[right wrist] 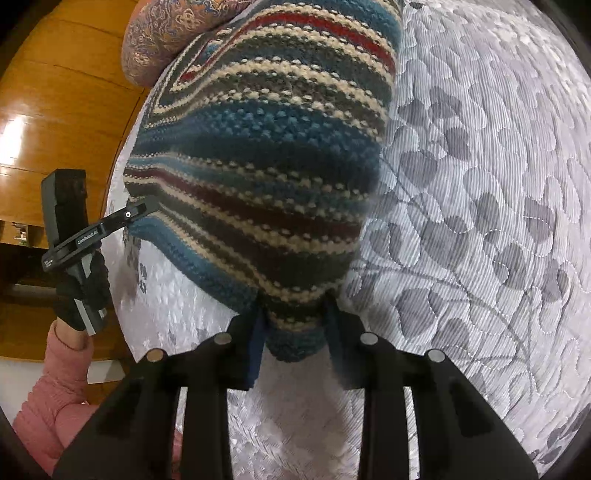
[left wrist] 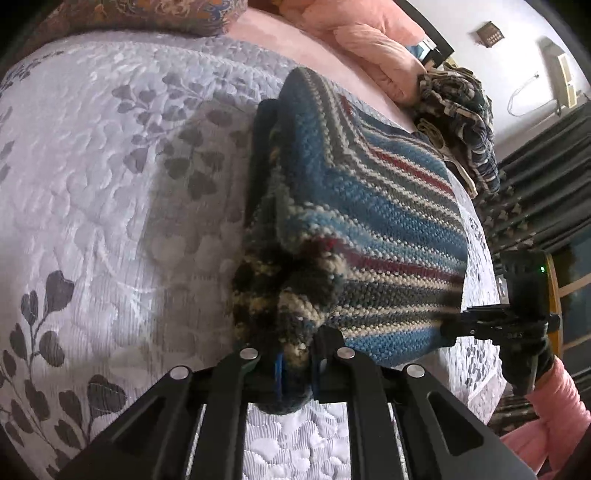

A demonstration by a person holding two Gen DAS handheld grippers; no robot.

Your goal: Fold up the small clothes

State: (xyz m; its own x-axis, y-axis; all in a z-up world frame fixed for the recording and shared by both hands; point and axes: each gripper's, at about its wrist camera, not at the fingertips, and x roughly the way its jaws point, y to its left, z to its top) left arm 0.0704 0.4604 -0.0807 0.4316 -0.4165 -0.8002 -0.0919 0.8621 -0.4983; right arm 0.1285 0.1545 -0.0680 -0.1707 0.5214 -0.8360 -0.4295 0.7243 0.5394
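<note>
A small knit garment [left wrist: 373, 221] with blue, cream, grey and red stripes hangs above the bed, stretched between both grippers. In the left wrist view my left gripper [left wrist: 297, 354] is shut on a bunched corner of it, and my right gripper [left wrist: 448, 328] pinches the lower right corner. The right wrist view shows the same knit garment [right wrist: 266, 155] filling the centre, with my right gripper [right wrist: 295, 325] shut on its bottom edge. My left gripper [right wrist: 149, 208] clamps its left corner, held by a black-gloved hand [right wrist: 83, 291] with a pink sleeve.
Below lies a white quilted bedspread [left wrist: 110, 203] with grey leaf print. Pink pillows [left wrist: 373, 40] and a pile of patterned clothes [left wrist: 461, 122] sit at the far side. A paisley cushion [right wrist: 173, 33] lies near the bed's edge, with wooden floor [right wrist: 62, 110] beyond.
</note>
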